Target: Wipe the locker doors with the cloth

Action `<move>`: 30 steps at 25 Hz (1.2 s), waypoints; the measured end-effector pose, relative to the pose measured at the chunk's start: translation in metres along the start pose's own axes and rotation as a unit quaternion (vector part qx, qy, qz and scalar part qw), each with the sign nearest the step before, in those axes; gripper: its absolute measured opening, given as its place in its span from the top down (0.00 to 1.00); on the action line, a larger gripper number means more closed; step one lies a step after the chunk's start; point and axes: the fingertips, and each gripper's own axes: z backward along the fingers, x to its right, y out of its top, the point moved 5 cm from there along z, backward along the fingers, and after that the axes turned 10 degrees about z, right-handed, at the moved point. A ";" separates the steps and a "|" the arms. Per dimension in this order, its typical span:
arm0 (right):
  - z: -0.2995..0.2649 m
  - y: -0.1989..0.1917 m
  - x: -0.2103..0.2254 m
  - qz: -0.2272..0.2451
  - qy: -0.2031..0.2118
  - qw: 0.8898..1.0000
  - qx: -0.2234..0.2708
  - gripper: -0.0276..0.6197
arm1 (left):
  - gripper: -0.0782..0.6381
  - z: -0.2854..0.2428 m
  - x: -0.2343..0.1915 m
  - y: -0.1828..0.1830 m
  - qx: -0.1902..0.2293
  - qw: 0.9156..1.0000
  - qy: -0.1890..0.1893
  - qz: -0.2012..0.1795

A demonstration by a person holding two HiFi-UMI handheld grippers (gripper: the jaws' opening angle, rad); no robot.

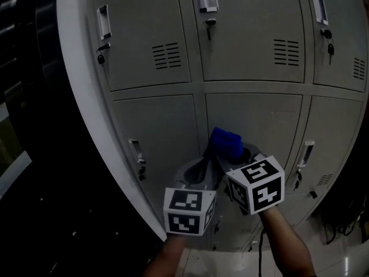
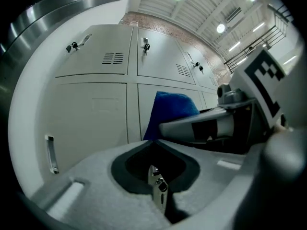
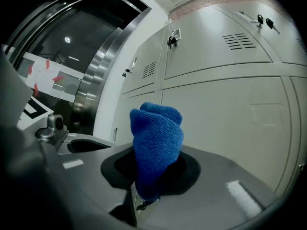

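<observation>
A bank of grey locker doors [image 1: 262, 117] fills the head view. My right gripper [image 1: 235, 154] is shut on a bunched blue cloth [image 1: 226, 142], which stands close in front of the lower middle door; contact with it cannot be told. In the right gripper view the cloth [image 3: 156, 145] rises out of the shut jaws [image 3: 144, 198] before a door [image 3: 230, 123]. My left gripper [image 1: 200, 167] sits just left of the right one, shut and empty. Its view shows the closed jaws [image 2: 157, 183], the cloth [image 2: 171, 110] and a door [image 2: 91, 123] beyond.
Keys hang in the locks [image 1: 101, 56] under recessed handles [image 1: 104, 22]. The white side panel [image 1: 86, 103] of the lockers ends at a dark glazed wall [image 1: 23, 97] on the left. Dark cables [image 1: 340, 218] hang at the lower right above a pale floor [image 1: 334, 264].
</observation>
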 end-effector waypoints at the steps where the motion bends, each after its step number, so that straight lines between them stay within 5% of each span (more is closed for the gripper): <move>1: -0.006 0.003 -0.003 0.000 0.003 1.000 0.001 0.83 | 0.89 0.003 -0.006 0.001 0.000 1.000 0.003 0.000; 11: -0.023 0.010 0.006 -0.007 -0.014 1.000 -0.008 0.83 | 0.89 -0.001 -0.018 0.017 0.005 1.000 -0.015 0.009; 18: 0.006 0.005 0.031 0.017 -0.058 0.998 -0.007 0.83 | 0.89 -0.019 0.013 0.017 0.005 0.999 -0.051 0.010; 30: 0.068 -0.026 0.094 -0.021 -0.115 0.993 -0.024 0.83 | 0.89 -0.045 0.074 0.009 -0.004 0.996 -0.092 0.014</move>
